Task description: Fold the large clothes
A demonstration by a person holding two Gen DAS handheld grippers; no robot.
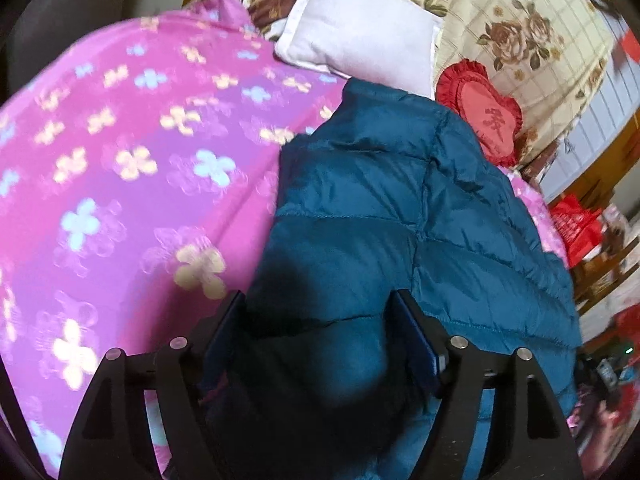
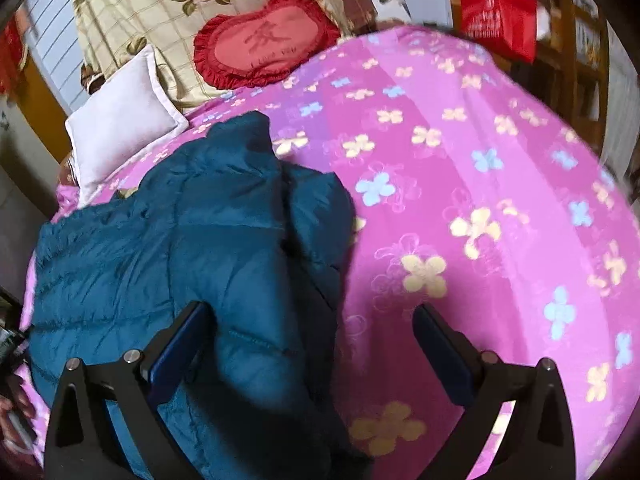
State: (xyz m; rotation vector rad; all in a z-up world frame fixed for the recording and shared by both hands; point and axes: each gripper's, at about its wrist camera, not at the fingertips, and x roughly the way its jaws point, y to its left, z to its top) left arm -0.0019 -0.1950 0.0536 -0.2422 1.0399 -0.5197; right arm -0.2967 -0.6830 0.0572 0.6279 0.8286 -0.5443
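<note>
Left gripper (image 1: pixel 320 336): jaws spread wide above the near edge of the teal quilted down jacket (image 1: pixel 384 208); nothing is held.

Right gripper (image 2: pixel 312 344): jaws equally wide, straddling the jacket's (image 2: pixel 192 248) right edge; nothing is gripped.

Jacket: laid bunched on the pink flower-printed bedsheet (image 1: pixel 132 152), its far end near the white rectangular pillow (image 1: pixel 360 28) and the red frilled cushion (image 1: pixel 480 116).

Recommended handling: both layers of an edge are best pinched fully before lifting, as slippery puffy fabric is judged likely to slide free.
</note>
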